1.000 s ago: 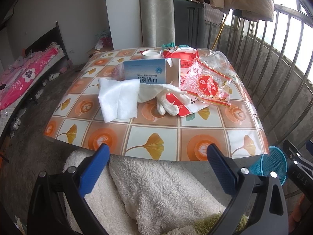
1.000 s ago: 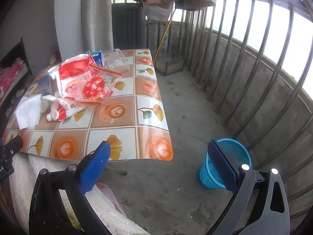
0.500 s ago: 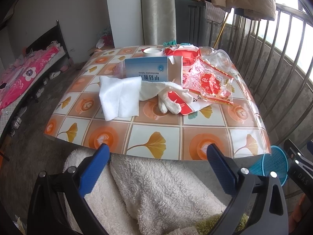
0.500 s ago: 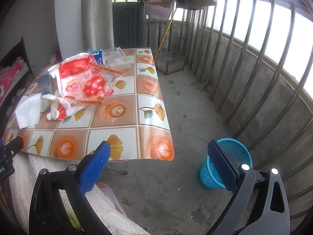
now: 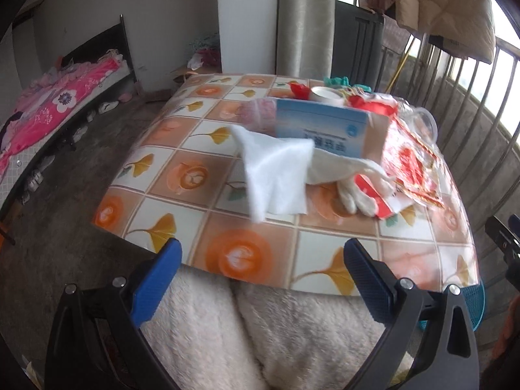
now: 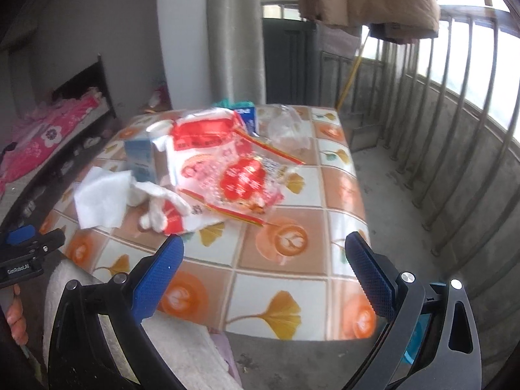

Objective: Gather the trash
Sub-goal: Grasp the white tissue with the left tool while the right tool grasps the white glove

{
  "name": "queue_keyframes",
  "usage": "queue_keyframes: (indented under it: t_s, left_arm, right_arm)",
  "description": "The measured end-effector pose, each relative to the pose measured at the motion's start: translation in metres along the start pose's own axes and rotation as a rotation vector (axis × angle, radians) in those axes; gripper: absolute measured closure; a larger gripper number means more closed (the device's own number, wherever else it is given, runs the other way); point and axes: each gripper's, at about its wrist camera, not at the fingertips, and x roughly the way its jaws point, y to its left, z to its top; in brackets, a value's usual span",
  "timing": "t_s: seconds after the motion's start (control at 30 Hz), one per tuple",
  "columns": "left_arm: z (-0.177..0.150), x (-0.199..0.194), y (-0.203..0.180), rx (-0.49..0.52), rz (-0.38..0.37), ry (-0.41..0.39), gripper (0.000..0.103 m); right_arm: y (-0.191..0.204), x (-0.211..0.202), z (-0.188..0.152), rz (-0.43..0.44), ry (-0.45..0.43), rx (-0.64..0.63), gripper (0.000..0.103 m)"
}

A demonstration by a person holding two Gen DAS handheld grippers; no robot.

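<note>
The surface (image 5: 201, 175) wears an orange leaf-and-cup tile cloth. At centre frame a white tissue (image 5: 276, 175) lies beside a white glove (image 5: 354, 191); behind them a blue box (image 5: 321, 128), red wrappers (image 5: 412, 169) at right.

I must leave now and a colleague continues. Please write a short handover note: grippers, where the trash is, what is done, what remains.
Left gripper: open, holds nothing, near the table edge.
Right gripper: open, holds nothing.
Trash all lies on the table: white tissue, blue-and-white box, white glove, red printed wrappers, clear plastic bag.
Blue basket stands on the floor beside the table.
Done: nothing picked up.
Left: collect every piece.
</note>
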Motion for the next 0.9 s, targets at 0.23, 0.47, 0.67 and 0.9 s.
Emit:
queue_keyframes:
  t_s: [0.23,0.47,0.67,0.9]
  left_arm:
    - [0.012,0.015,0.044,-0.140,-0.216,-0.053,0.006]
    - [0.028,0.043,0.057,-0.211,-0.306,-0.052,0.006]
    - [0.044,0.072,0.053,-0.185,-0.353,-0.038,0.030]
    - [0.047,0.089,0.057,-0.196,-0.406,-0.018,0.069]
  right_arm:
    - [0.028,0.023,0.019,0.073,-0.033,-0.083,0.007]
    - [0.032,0.039,0.038,0.189,-0.010,-0.044,0.018]
    - [0.051,0.068,0.046,0.339,0.085,-0.044,0.031]
    - [0.077,0.100,0.047,0.374,0.186,-0.100,0.048]
